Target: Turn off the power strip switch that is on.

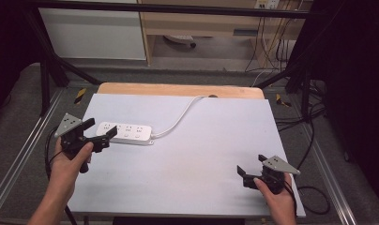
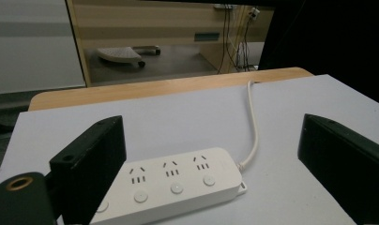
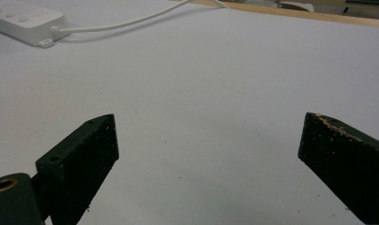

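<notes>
My left gripper (image 2: 211,164) has its jaws wide apart and empty; the strip (image 2: 173,180) lies just ahead between them, long axis crosswise. My right gripper (image 3: 208,159), jaws equally spread and empty, is well apart from it across the counter (image 1: 201,154).

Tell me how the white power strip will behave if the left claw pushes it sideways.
The power strip lies flat and looks rigid, so it would probably slide without tipping. Its white cable runs off over the table's far edge, so it may drag and turn the strip. The smooth grey surface likely offers little resistance.

Wooden shelving (image 1: 201,21) beyond grey floor (image 1: 18,108)
</notes>
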The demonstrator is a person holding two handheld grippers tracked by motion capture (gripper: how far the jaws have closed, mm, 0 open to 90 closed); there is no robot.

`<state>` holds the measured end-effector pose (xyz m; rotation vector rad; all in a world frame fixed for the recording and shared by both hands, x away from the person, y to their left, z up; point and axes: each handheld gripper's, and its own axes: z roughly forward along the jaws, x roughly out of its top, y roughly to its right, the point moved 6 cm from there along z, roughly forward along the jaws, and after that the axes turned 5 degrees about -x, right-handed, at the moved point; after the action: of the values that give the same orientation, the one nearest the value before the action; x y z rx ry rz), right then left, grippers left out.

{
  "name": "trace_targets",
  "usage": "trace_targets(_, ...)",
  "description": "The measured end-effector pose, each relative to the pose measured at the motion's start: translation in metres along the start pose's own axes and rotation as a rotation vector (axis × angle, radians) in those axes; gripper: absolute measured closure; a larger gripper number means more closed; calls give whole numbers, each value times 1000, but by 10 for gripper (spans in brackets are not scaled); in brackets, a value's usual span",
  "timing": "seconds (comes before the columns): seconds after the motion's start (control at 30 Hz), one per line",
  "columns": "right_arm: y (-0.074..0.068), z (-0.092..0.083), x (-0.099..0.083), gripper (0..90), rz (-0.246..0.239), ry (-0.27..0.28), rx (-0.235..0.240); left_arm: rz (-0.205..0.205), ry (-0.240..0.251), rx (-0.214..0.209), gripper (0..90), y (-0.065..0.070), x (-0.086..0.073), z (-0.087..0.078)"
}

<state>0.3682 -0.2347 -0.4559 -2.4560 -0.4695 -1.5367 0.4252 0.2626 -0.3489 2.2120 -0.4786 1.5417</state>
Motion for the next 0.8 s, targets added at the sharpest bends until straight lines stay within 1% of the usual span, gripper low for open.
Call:
trace_targets(0.1, -1, -1, 0, 52, 2, -2, 4, 13, -15, 8, 79, -4, 3, 4)
trace_targets(0.17, -1, -2, 0, 51, 2, -6, 3, 19, -9, 21, 67, -7, 8, 5)
trace_targets(0.23, 0, -2, 0, 53, 1, -6, 0, 22, -7, 25, 59, -10, 11, 8)
trace_targets(0.27, 0, -2, 0, 53, 9, -6, 0, 21, -4, 28, 62, -11, 12, 9)
trace_targets(0.37, 0, -2, -1, 52, 10, -12, -2, 25, -7, 22, 64, -12, 14, 13)
trace_targets(0.57, 0, -2, -1, 51, 12, -17, -1, 43, -26, 0, 64, -11, 14, 20)
trace_targets(0.73, 0, -1, -1, 51, 10, -15, -1, 39, -38, 5, 86, -19, 13, 23)
trace_targets(0.8, -1, -1, -1, 53, 0, -16, -5, 38, -43, 9, 88, -22, 12, 24)
